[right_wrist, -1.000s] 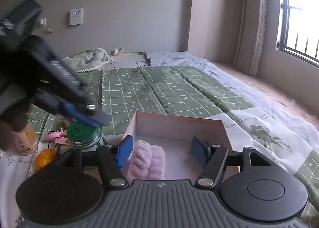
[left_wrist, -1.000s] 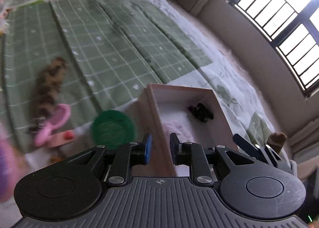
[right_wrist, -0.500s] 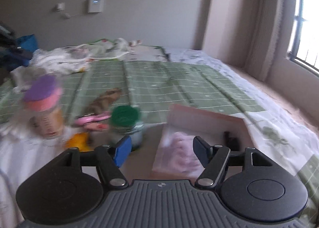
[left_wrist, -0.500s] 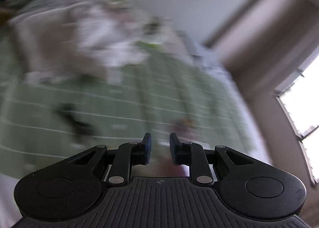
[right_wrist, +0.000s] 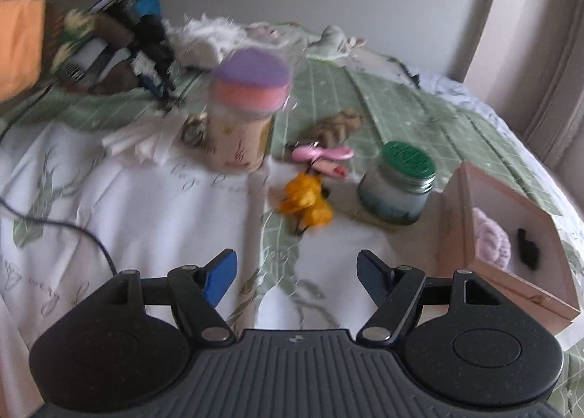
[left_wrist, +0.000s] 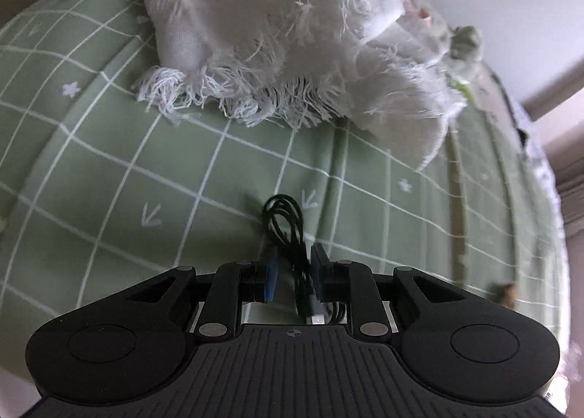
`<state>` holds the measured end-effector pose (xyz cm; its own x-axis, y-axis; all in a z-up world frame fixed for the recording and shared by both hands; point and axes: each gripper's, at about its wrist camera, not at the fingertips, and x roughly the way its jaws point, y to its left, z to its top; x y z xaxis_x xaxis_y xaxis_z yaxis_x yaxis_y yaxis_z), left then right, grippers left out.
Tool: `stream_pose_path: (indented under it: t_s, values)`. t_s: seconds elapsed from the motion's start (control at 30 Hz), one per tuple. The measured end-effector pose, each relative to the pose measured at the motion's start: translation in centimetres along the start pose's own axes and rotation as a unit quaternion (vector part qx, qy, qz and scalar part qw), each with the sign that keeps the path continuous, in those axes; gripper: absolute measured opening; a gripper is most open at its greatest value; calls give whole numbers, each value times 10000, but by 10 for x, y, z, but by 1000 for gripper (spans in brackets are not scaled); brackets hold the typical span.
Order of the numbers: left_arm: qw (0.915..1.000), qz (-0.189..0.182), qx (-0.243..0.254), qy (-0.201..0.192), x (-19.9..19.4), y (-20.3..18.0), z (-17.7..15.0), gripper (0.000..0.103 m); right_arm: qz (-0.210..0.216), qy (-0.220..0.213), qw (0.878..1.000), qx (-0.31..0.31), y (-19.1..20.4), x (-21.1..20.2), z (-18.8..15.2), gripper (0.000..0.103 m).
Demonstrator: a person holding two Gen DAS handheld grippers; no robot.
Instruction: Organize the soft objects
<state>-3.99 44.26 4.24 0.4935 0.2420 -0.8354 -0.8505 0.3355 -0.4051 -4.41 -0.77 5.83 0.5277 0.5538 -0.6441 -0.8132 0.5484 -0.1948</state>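
In the left wrist view my left gripper (left_wrist: pixel 295 272) has its jaws close around a coiled black cable (left_wrist: pixel 286 224) lying on the green checked blanket (left_wrist: pixel 109 169); a frayed white cloth (left_wrist: pixel 277 34) lies just beyond. In the right wrist view my right gripper (right_wrist: pixel 296 272) is open and empty above the white sheet. Ahead of it lie a yellow soft item (right_wrist: pixel 308 200), a pink brush (right_wrist: pixel 323 154) and a brown furry item (right_wrist: pixel 337 124). The pink box (right_wrist: pixel 511 235) at right holds a lilac knitted item (right_wrist: pixel 491 237) and a small black item (right_wrist: pixel 529 248).
A green-lidded glass jar (right_wrist: pixel 399 184) and a purple-lidded jar (right_wrist: pixel 244 104) stand on the bed. The left hand and gripper (right_wrist: pixel 109 38) show at far left. A black cord (right_wrist: pixel 73 231) crosses the sheet. Wall and curtain lie behind.
My left gripper swung away from the box to the far blanket, now around the black cable. My right gripper turned left, away from the box, toward the jars and yellow item.
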Motion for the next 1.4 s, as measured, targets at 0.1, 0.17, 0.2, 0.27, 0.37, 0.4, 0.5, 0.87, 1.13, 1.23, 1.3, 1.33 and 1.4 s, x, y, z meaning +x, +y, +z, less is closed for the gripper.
stream_pose_path:
  t_s: [0.1, 0.17, 0.2, 0.27, 0.37, 0.4, 0.5, 0.87, 1.13, 1.23, 1.3, 1.33, 1.4]
  values:
    - [9988, 36, 470, -135, 8, -20, 0, 22, -10, 62, 10000, -71, 4, 2, -4, 73]
    - [9951, 46, 977, -155, 11, -34, -7, 23, 6, 93, 9999, -91, 4, 4, -5, 73]
    - [9914, 55, 1294, -168, 12, -41, -13, 23, 12, 109, 9999, -102, 5, 5, -5, 73]
    - [9784, 158, 2046, -258, 12, -53, -28, 23, 14, 131, 9998, -130, 7, 6, -5, 73]
    - [9635, 72, 2667, -212, 6, -50, -44, 24, 37, 139, 9998, -150, 10, 7, -3, 73]
    - [9664, -159, 2564, -63, -1, -40, -47, 22, 59, 134, 9998, -151, 11, 6, 0, 73]
    - [9711, -671, 2263, 352, -25, -9, -58, 15, 263, 38, 9996, -132, 17, 5, 12, 73]
    - [9875, -1144, 1031, -334, -95, 72, -67, 14, 1382, -325, 9888, -467, 102, 49, 96, 74]
    - [9854, -1200, 1193, 187, -63, 70, -67, 13, 1207, 213, 9866, -1076, 152, 122, 121, 74]
    - [9868, -1032, 1242, 82, -53, 71, -69, 14, 1107, 297, 9892, -917, 146, 129, 113, 70]
    - [9876, -1074, 1147, -20, -50, 75, -68, 14, 1170, 347, 9892, -811, 141, 123, 106, 37]
    - [9886, -1092, 1031, -64, -51, 79, -65, 14, 1196, 405, 9889, -780, 137, 119, 102, 19]
    - [9909, -1052, 788, -287, -59, 88, -62, 14, 1157, 493, 9897, -690, 130, 109, 92, 9]
